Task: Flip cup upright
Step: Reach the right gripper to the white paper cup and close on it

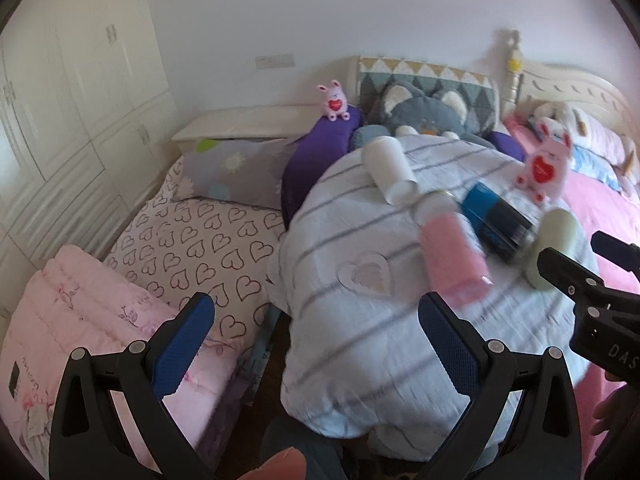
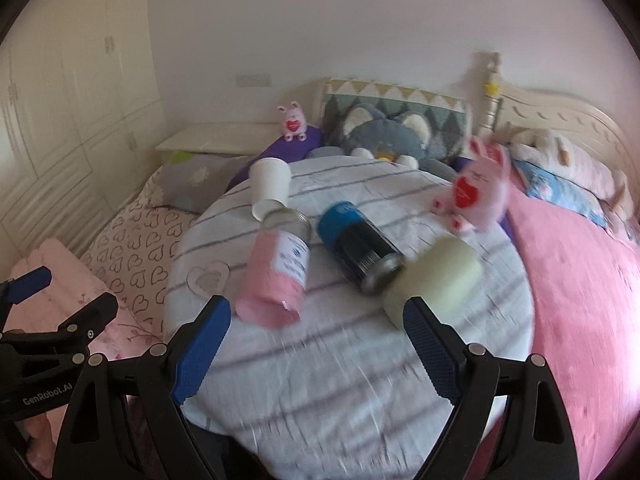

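Note:
A white paper cup (image 1: 390, 170) lies on its side on the round table with a striped cloth (image 1: 360, 320); it also shows in the right wrist view (image 2: 270, 190) at the table's far left. A pale green cup (image 2: 434, 278) lies on its side at the right, also in the left wrist view (image 1: 554, 250). My left gripper (image 1: 316, 340) is open and empty over the table's left edge. My right gripper (image 2: 318, 346) is open and empty above the table's near side, its right finger just in front of the green cup.
A pink-wrapped jar (image 2: 276, 276) and a blue-black can (image 2: 358, 248) lie on the table between the cups. A pink plush bunny (image 2: 476, 188) stands at the far right. Beds, pillows and plush toys surround the table (image 2: 340, 380). A wardrobe (image 1: 60, 120) is at the left.

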{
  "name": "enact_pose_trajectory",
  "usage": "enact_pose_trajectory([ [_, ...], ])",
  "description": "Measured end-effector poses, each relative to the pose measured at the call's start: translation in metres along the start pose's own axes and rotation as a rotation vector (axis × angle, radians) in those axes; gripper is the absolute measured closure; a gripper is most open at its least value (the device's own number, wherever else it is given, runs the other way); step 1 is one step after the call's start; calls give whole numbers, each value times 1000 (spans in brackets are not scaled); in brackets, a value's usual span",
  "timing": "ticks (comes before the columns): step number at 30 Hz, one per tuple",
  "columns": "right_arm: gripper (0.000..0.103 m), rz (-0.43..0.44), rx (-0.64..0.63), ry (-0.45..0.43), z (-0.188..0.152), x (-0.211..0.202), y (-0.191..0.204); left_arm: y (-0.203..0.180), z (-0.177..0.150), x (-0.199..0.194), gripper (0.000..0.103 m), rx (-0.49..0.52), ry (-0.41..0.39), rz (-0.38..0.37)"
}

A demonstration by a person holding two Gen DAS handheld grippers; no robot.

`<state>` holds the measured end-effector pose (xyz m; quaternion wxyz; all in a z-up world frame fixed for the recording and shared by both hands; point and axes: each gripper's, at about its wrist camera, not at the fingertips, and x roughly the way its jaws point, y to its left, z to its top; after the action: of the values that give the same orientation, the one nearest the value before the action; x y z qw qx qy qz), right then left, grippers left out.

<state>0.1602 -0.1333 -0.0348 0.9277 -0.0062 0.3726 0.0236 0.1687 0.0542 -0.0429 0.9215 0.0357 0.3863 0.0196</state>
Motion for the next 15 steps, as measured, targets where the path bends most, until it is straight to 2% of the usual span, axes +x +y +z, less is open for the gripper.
enact_pose_trajectory([
  [8,14,68,-79,99,62,93,23,20,47,74,0,-41,33,48],
  [9,14,76,-95,140,74,117,28,20,53,82,0,-43,35,50],
  [10,14,76,-95,140,74,117,28,21,58,89,0,-44,35,53],
  [15,14,111,-103,215,95,168,35,25,76,125,0,-41,47,72],
])
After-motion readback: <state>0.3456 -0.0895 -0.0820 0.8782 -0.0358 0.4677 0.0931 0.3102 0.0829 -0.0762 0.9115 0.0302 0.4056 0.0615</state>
